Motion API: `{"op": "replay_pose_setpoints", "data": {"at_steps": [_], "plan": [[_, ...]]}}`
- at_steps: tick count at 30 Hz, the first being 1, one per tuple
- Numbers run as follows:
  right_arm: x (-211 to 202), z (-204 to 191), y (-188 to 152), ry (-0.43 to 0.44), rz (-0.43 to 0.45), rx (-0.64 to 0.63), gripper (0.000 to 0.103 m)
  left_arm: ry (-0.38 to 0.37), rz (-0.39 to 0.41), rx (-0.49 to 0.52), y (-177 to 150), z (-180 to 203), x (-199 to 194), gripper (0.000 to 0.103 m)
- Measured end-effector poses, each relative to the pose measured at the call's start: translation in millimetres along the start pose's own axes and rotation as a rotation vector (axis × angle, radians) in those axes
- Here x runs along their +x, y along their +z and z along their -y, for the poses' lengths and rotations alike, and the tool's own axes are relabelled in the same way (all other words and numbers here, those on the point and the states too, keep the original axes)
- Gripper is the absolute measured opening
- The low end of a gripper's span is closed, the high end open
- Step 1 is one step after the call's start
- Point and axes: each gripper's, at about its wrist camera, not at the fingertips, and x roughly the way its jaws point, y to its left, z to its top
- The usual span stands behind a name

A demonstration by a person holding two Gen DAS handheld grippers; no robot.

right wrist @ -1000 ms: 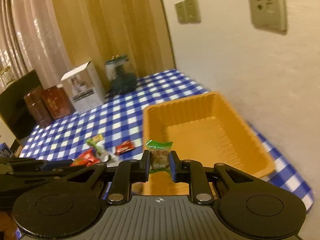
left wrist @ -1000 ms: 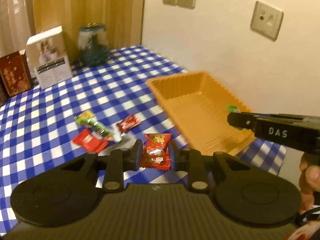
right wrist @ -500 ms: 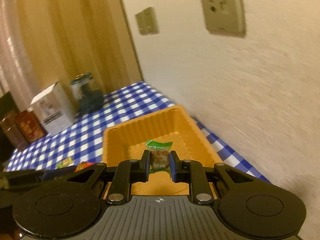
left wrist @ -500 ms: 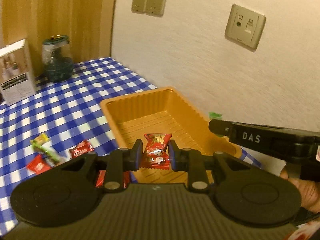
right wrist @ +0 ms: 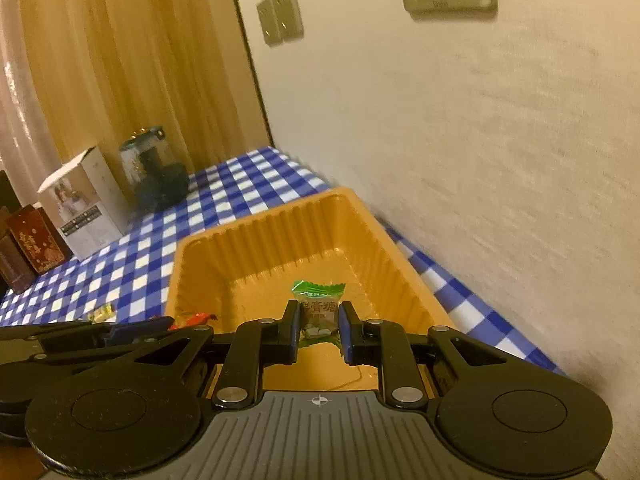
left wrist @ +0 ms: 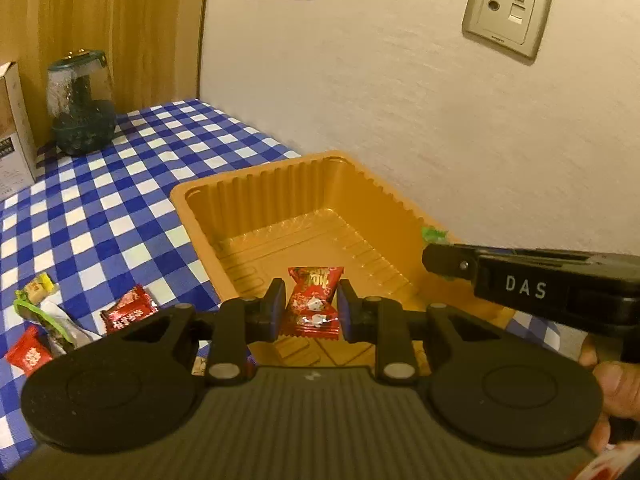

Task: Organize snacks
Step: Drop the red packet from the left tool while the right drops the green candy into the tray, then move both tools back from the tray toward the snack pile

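Note:
My left gripper (left wrist: 310, 308) is shut on a red candy packet (left wrist: 314, 300) and holds it above the near end of the orange tray (left wrist: 280, 184). My right gripper (right wrist: 319, 326) is shut on a green candy packet (right wrist: 318, 304) above the same tray (right wrist: 248, 232). In the left wrist view the right gripper (left wrist: 434, 258) reaches in from the right over the tray's right rim, with a bit of green wrapper (left wrist: 434, 234) showing at its tip. The tray's floor looks bare. Several loose snacks (left wrist: 128, 312) lie on the checked cloth left of the tray.
A blue and white checked tablecloth (left wrist: 120, 184) covers the table. A glass jar (left wrist: 80, 104), a white box (right wrist: 84, 208) and dark red boxes (right wrist: 34, 244) stand at the back left. A white wall with sockets (left wrist: 506, 10) runs close along the tray's right side.
Both grippers have moved forward and to the right over the tray, each still holding its candy. The loose snacks now lie further left in the left wrist view.

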Motion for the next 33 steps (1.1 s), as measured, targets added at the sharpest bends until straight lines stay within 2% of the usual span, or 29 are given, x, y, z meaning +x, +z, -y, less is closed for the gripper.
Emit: {"op": "replay_pose_setpoints", "data": {"at_steps": [2, 4, 8, 12, 16, 21, 23, 24, 25, 30, 33], "plan": [[3, 1, 0, -0.003, -0.007, 0.007, 0.02, -0.001, -0.001, -0.002, -2, -1, 3, 0.026], [3, 2, 1, -0.004, -0.008, 0.019, 0.021, -0.009, 0.004, -0.004, -4, -3, 5, 0.047], [3, 0, 2, -0.005, -0.003, 0.016, 0.021, -0.005, 0.033, -0.021, -2, -11, -2, 0.047], [5, 1, 1, 0.003, -0.013, 0.034, 0.021, 0.042, 0.062, -0.02, -1, -19, -13, 0.047], [5, 1, 1, 0.007, -0.012, 0.04, 0.021, 0.087, 0.058, -0.04, -4, -31, -19, 0.048], [6, 2, 2, 0.019, -0.007, 0.072, 0.021, 0.11, 0.052, -0.05, -7, -41, -24, 0.049], [7, 4, 3, 0.023, -0.012, 0.094, 0.034, 0.115, 0.047, -0.061, -8, -46, -23, 0.053], [7, 5, 3, 0.026, -0.012, 0.11, 0.061, 0.118, 0.046, -0.063, -9, -48, -24, 0.054], [7, 7, 3, 0.033, -0.008, 0.131, 0.075, 0.121, 0.043, -0.062, -9, -49, -24, 0.054], [1, 4, 5, 0.042, 0.021, 0.14, 0.075, 0.157, 0.046, -0.064, -11, -63, -33, 0.056], [-3, -3, 5, 0.057, 0.034, 0.131, 0.075, 0.204, 0.046, -0.069, -15, -78, -45, 0.061]]}}
